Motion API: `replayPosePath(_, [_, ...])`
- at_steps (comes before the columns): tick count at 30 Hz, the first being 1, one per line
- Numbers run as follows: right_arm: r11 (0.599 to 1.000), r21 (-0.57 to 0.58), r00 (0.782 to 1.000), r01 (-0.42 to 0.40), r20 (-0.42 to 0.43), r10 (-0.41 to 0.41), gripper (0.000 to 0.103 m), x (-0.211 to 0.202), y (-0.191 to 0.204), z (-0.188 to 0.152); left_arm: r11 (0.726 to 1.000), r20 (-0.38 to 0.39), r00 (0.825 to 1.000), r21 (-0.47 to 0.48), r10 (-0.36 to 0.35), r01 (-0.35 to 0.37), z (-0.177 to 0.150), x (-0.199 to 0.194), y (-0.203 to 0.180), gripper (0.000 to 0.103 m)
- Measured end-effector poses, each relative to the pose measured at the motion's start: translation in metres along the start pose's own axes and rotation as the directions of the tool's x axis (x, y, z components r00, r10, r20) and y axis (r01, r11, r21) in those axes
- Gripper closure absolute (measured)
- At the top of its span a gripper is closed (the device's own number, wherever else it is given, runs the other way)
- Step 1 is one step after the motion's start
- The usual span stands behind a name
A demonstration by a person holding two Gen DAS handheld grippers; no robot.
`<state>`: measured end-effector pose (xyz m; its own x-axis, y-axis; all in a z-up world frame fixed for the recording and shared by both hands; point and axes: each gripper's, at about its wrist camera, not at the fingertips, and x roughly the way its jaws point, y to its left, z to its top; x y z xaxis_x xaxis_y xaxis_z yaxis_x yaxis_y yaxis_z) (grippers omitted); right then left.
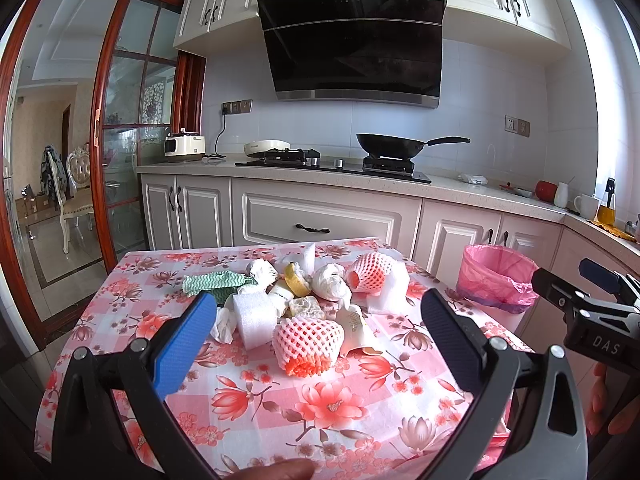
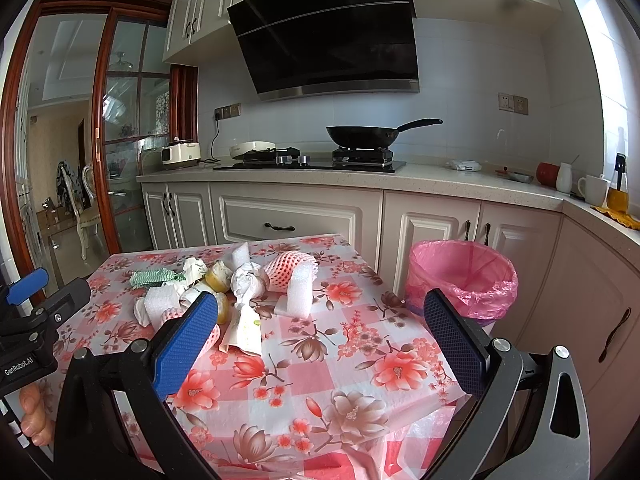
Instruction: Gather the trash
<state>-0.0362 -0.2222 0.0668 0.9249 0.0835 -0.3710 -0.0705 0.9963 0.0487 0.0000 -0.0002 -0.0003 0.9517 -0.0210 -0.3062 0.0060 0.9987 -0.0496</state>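
A pile of trash lies on the floral tablecloth [image 1: 256,400]: two pink foam fruit nets [image 1: 308,344] [image 1: 370,272], white foam pieces [image 1: 254,316], crumpled white paper [image 1: 330,282], a green patterned cloth [image 1: 212,282] and a yellow tape roll [image 1: 298,280]. My left gripper [image 1: 320,332] is open above the near side of the table, with the near pink net between its fingers. My right gripper [image 2: 320,332] is open and empty, to the right of the pile [image 2: 248,284]. A bin with a pink liner [image 2: 464,276] stands beside the table's right edge; it also shows in the left wrist view [image 1: 496,276].
Behind the table runs a kitchen counter [image 1: 440,190] with a stove, a black wok [image 1: 390,144], a rice cooker [image 1: 184,146] and cups at the right. Cabinets stand close behind the table and the bin. A glass sliding door [image 1: 120,140] is at the left.
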Motion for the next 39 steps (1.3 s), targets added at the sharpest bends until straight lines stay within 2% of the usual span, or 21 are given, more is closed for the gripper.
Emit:
replayPosePath(22, [1.0,-0.005,1.0,-0.011,-0.007,0.011,0.007,0.003,0.002,0.002,1.0,0.0,1.0,0.002,0.006,-0.006,0.004,0.0,-0.001,0.004])
replayPosePath(29, [0.997,-0.039,0.998,-0.063,-0.013,0.062,0.007,0.02,0.009,0.001,1.0,0.007,1.0,-0.012,-0.006,0.006,0.0,0.001,0.008,0.004])
replayPosePath(32, [0.996,-0.051,0.996,-0.08,-0.04,0.078,0.007,0.036,0.013,-0.003,0.999,-0.019,1.0,-0.042,0.006,-0.006,-0.004,0.01,0.017,0.004])
replayPosePath(36, [0.994,-0.041,0.99,-0.101,-0.099,0.096,0.007,0.067,0.016,-0.013,0.991,-0.086,0.996,-0.132,0.009,-0.02,-0.011,0.027,0.039,0.004])
replayPosePath(39, [0.992,-0.025,0.983,-0.123,-0.142,0.118,0.007,0.091,0.02,-0.021,0.984,-0.122,0.99,-0.152,0.07,-0.089,-0.017,0.042,0.051,0.004])
